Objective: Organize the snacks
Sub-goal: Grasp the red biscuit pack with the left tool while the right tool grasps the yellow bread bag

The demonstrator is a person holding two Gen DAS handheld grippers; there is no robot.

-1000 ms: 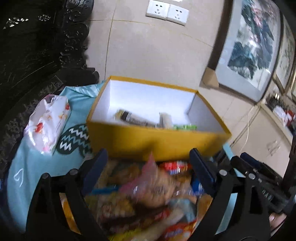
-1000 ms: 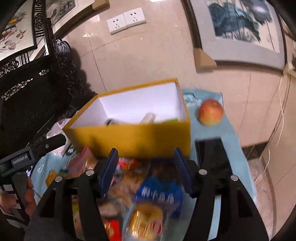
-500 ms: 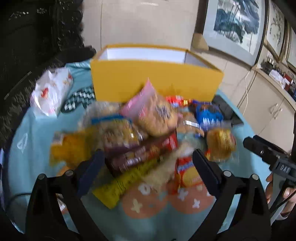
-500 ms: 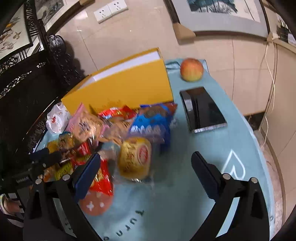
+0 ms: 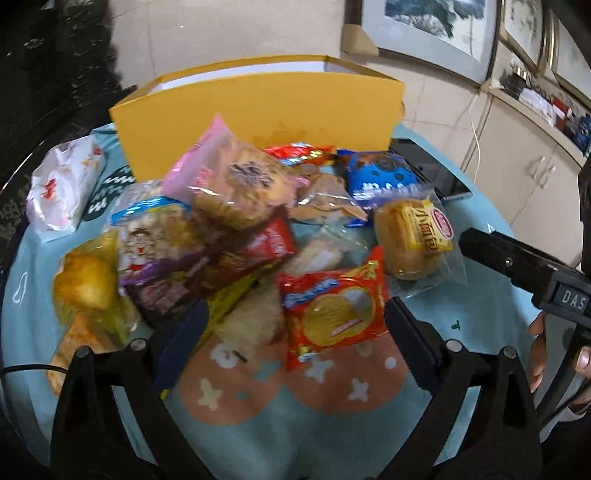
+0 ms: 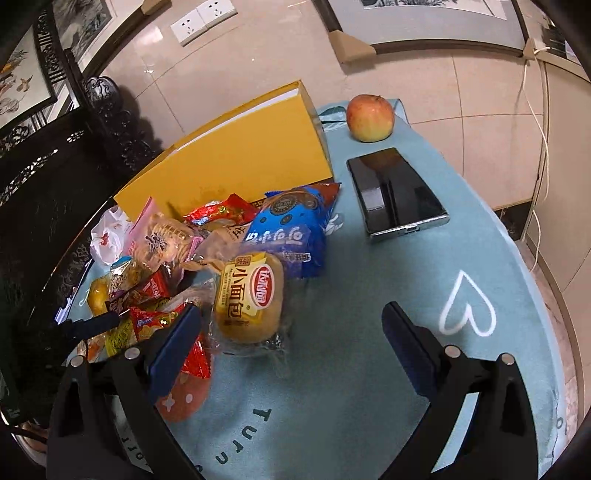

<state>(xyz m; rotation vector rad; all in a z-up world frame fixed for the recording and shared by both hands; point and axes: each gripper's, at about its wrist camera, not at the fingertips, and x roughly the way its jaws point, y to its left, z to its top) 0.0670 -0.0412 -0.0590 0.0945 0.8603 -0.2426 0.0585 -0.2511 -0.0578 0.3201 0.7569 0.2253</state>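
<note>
Both grippers — left gripper [image 5: 293,325], right gripper [image 6: 291,332] — jaws apart, empty, over the snack pile [image 5: 236,236].

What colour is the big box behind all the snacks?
The box is yellow outside and white inside; the left wrist view shows it best.

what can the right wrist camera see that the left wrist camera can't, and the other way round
Only the right wrist view shows the apple, the wall sockets and the white heart on the cloth. Only the left wrist view shows the cabinet doors and a person's fingers on the right hand-held gripper. Both show the yellow box, the snack pile, the small bread packet, the phone and the tissue pack.
</note>
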